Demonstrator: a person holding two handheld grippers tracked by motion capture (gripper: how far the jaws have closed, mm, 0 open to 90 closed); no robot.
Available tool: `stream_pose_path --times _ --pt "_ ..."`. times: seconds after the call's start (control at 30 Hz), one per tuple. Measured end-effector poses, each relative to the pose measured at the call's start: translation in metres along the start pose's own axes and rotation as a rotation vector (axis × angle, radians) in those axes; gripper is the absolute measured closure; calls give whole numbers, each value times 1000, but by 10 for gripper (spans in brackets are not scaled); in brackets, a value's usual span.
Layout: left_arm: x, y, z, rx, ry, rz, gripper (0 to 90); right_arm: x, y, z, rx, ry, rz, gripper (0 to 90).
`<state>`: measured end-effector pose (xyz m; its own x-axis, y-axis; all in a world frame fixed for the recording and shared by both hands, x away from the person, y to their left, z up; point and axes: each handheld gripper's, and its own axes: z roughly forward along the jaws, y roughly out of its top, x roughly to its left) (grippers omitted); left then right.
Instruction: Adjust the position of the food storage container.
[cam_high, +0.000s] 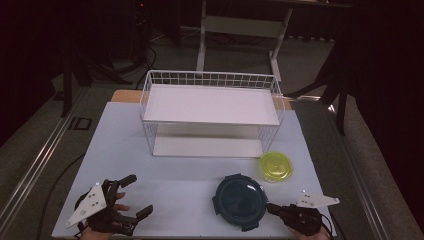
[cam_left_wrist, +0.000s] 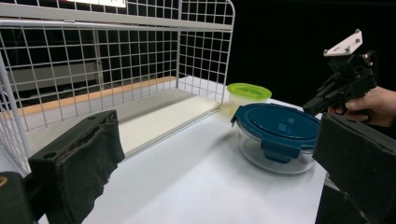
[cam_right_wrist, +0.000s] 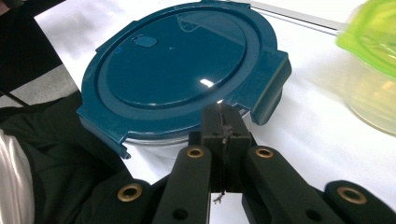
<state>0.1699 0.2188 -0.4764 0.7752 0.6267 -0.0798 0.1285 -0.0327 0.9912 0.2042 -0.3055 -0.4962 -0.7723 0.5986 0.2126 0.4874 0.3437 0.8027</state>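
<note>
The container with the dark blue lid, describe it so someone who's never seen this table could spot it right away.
Start at the white wire rack in the middle of the white table. In front of its right end sit two round containers. The container with the dark blue lid is the larger one, nearer the person, clear-walled with clip tabs, unlike the small yellow-green container beside it.
</note>
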Motion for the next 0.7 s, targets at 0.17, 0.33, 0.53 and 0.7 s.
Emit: stream_pose_path --times 0.17,0.33,0.53,0.7 --pt "-1 0 0 2 0 3 8 6 8 15 9 36 -1 900" --pt "-1 0 0 6 0 5 8 11 18 26 -3 53 3 900" --pt "0 0 -2 2 2 3 8 17 19 25 -14 44 -10 900" --pt "-1 0 -1 1 0 6 8 22 15 25 11 55 -27 900"
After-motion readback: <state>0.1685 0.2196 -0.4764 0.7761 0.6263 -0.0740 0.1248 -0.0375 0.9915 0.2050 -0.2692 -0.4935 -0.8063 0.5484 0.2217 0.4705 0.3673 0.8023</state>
